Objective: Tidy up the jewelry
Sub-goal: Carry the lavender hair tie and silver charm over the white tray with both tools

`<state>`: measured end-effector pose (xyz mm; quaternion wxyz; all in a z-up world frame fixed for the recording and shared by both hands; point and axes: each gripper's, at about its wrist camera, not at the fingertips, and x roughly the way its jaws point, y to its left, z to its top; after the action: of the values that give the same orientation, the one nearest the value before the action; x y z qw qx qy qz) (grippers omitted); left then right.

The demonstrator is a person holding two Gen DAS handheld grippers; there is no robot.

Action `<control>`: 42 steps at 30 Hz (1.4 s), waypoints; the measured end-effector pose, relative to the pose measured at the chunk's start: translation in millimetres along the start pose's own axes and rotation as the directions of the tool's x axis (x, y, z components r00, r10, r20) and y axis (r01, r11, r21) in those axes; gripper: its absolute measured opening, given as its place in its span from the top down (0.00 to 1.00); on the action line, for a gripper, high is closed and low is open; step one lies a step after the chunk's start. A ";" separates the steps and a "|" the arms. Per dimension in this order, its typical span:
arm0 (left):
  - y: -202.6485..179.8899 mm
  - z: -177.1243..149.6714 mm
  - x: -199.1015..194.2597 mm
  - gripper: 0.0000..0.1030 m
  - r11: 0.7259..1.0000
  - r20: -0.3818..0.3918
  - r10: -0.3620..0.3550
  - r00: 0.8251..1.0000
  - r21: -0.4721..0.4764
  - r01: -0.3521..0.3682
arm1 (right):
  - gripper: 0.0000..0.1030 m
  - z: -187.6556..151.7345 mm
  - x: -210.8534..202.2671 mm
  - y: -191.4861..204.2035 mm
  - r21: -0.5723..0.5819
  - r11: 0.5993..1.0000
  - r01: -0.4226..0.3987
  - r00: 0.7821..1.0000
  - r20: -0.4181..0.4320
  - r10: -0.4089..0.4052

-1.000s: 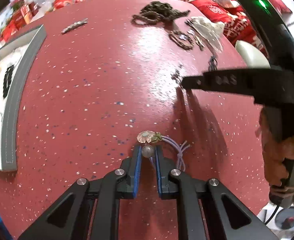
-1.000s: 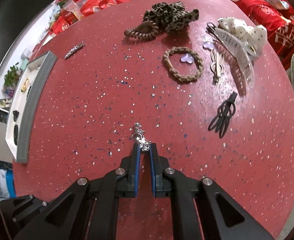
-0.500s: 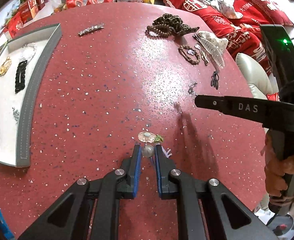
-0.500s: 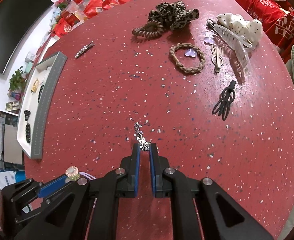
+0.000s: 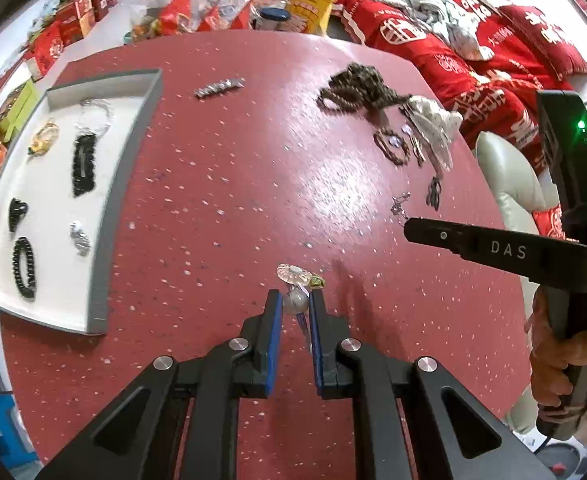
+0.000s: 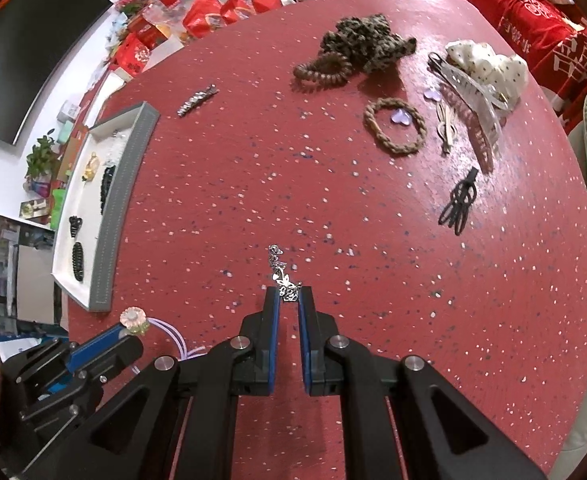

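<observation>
**Jewelry pinched in both claws above the red worktop**

Flower hair tie (image 5: 298, 276) with a pale bead and lilac cords, clamped between the blue pads of the left claw (image 5: 295, 300), flower head poking out past the fingertips, cords trailing back between the fingers. Silver chain charm (image 6: 283, 276) gripped at its near end by the right claw (image 6: 288, 294), the rest sticking out forward beyond the tips. Both pieces held over the speckled red worktop (image 6: 253, 168). Off to the left, a white tray with a grey rim (image 5: 105, 216), already carrying black hair clips, a black bracelet, a yellow piece and silvery bits. Loose on the far side: a silver barrette (image 6: 197, 100), a leopard scrunchie (image 6: 367, 42), a braided brown hair band (image 6: 395, 126), a clear claw clip (image 6: 473, 92), a black hair clip (image 6: 459, 204).
</observation>
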<state>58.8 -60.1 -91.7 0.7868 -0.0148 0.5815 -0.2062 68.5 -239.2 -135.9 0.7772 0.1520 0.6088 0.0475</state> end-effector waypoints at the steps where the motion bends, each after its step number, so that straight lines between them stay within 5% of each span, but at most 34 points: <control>1: 2.5 0.6 -3.0 0.85 1.000 0.005 0.001 1.000 -0.005 -0.001 | 0.91 1.6 -1.4 3.0 -0.004 1.000 -0.002 1.000 0.000 0.002; 18: 74.1 17.7 -60.8 0.85 0.988 0.126 0.075 0.989 -0.144 -0.057 | 0.91 36.3 -13.6 93.0 -0.133 0.989 -0.061 0.997 0.031 0.066; 42: 181.1 45.5 -73.5 0.85 0.948 0.195 0.201 0.960 -0.286 -0.140 | 0.91 82.8 20.6 198.2 -0.260 0.952 -0.162 0.986 -0.007 0.166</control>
<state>138.8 120.7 -57.8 0.8522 -0.0941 0.5119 -0.0530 175.3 -60.5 -79.2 0.7884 0.0995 0.5765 0.1900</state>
